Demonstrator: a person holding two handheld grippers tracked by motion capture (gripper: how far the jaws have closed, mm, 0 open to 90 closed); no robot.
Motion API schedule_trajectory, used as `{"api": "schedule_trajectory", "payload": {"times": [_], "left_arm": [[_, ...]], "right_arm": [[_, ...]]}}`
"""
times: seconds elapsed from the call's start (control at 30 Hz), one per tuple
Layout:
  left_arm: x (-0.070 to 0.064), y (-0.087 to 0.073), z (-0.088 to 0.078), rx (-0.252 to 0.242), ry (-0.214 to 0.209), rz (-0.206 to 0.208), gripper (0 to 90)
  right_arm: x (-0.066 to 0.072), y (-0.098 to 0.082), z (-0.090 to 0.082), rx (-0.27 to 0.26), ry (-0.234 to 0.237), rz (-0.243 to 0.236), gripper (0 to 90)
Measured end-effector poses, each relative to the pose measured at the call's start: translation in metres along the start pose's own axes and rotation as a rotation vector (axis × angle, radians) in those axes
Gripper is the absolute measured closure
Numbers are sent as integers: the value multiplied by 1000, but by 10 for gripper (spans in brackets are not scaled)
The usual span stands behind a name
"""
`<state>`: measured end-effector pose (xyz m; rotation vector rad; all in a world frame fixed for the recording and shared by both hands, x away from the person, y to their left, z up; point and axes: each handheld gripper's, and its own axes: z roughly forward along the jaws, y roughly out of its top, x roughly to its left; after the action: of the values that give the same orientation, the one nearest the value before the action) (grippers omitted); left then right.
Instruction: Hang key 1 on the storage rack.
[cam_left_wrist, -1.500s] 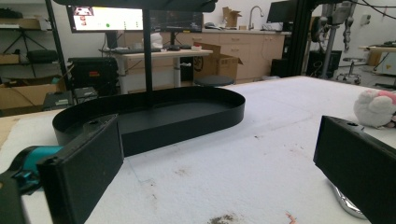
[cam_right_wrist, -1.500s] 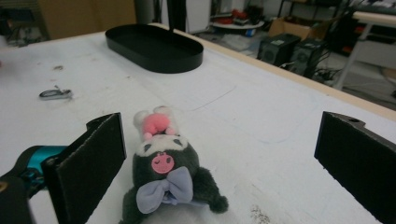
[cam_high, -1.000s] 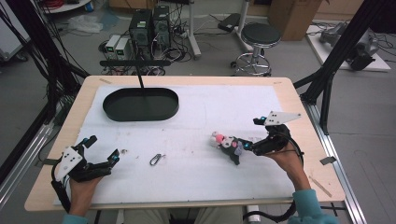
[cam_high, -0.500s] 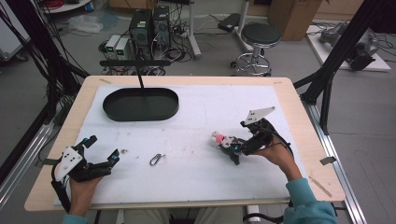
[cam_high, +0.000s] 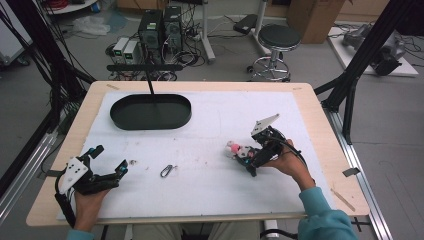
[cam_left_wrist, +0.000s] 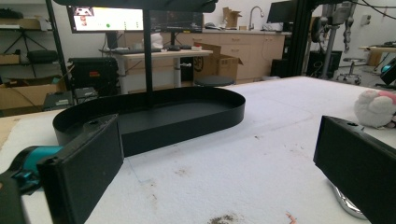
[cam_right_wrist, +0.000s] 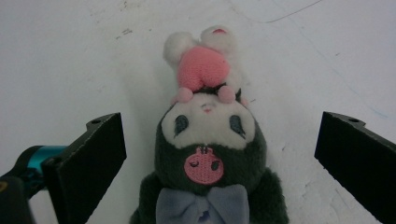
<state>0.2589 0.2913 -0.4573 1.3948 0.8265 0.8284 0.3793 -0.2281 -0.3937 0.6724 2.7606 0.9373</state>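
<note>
Dark plush toy (cam_right_wrist: 208, 154) with pink and white head-piece, lying on the white mat (cam_high: 215, 125) toward the tabletop's right edge, long axis running straight away from the right gripper (cam_high: 256, 159). Right gripper: jaws wide apart, one on each side of the toy, not touching it; much the nearer hand. Left gripper (cam_high: 107, 167): jaws apart, near the front-left corner. Carabiner (cam_high: 167, 170): mid-front. Black oval tray (cam_high: 150, 111): far-left, apparently empty
</note>
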Motion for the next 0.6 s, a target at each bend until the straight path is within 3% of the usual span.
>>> {"api": "schedule_trajectory", "payload": {"times": [0.17,0.6], "left_arm": [[0,0,0,0,0,-1,20],[0,0,0,0,-1,-1,20]], "right_arm": [[1,1,9,49,17,4,11],[3,2,19,95,14,-5,12]]}}
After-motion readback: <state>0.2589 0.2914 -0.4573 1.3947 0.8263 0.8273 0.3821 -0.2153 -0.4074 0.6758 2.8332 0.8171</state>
